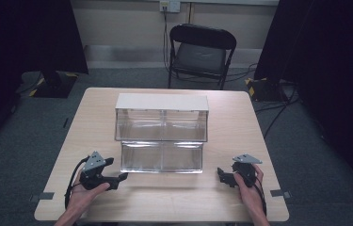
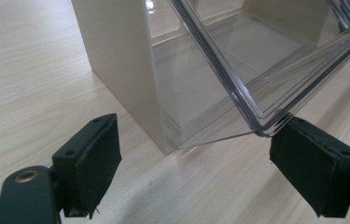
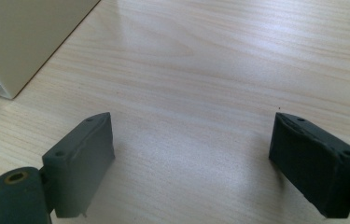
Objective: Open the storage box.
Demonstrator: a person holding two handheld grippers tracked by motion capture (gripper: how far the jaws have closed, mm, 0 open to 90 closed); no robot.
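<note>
A light wooden tabletop carries a two-tier storage unit near its centre, built from cream side and top panels with clear plastic drawers. The lower drawer projects toward the person, beyond the upper tier; both tiers appear to hold nothing. A black folding chair stands on the grey floor beyond the far edge of the tabletop. Both forearms enter from the near edge. The left gripper is held in the left hand, low over the tabletop, its jaws pointing inward toward the unit's near left corner. In the left gripper view the jaws stand apart with nothing gripped; the clear corner of the lower drawer lies just beside the inner edge of one pad, and whether it touches cannot be told. The right gripper is held in the right hand, near the drawer's right front corner, jaws pointing inward. In the right gripper view its jaws stand wide apart over bare wood, with the cream side panel off to one side, apart from them.
</note>
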